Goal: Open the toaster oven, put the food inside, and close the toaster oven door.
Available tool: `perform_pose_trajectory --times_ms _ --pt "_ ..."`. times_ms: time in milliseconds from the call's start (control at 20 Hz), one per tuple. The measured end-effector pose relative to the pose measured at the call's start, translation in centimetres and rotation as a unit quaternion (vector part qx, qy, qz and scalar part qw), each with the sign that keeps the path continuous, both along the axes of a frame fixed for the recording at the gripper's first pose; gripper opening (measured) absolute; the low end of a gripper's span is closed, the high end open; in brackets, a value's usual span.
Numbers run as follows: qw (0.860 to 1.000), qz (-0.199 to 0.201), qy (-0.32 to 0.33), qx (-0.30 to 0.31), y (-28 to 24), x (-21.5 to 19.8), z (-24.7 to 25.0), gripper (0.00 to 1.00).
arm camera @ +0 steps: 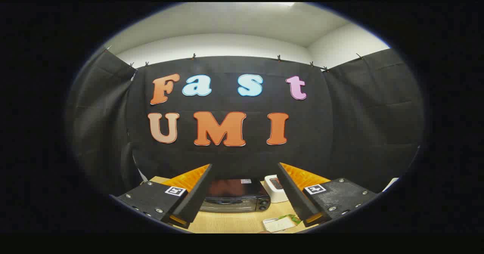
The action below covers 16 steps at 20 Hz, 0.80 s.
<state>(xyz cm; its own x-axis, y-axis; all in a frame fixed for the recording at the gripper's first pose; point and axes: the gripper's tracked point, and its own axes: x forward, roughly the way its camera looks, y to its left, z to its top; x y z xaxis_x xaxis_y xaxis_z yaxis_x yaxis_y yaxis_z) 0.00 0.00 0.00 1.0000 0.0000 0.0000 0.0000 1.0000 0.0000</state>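
Hand-held gripper [244,193] held high above the surface, fingers spread wide apart, nothing between them, touching nothing. On each finger's block a small square black-and-white marker: one at about 8 o'clock from the gap between the fingers, the other at about 4 o'clock. Ribbed inner faces showing along both fingers.

Straight ahead between the fingers, at 12 o'clock and well apart from the tips: a black boxy toaster oven [236,199] with a dark glass door, standing on a pale wood-grain surface [234,223]. Door upright and shut. Round knobs down the oven's right side. A small white sticker on the oven's top near its back edge, print too small to read.

Just beside the oven at about 2 o'clock, partly hidden by the right finger: a white rounded appliance [275,189] with a dark panel on top; writing on it not legible.

Nearer than the oven, at about 5 o'clock from the gap, close beside the right finger: a flat white rectangular tray [275,224] on the surface, with a green leafy food piece [290,219] at its far right corner, touching or overlapping the rim.

Beyond everything, black cloth booth wall [359,133] clipped along its top edge, white room wall and ceiling above.
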Motion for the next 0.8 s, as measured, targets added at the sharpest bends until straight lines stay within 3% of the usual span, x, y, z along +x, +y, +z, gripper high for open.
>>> perform_pose_trajectory --times_ms 800 --pt "1.000 0.003 0.000 0.002 0.02 -0.28 -0.13 0.98"
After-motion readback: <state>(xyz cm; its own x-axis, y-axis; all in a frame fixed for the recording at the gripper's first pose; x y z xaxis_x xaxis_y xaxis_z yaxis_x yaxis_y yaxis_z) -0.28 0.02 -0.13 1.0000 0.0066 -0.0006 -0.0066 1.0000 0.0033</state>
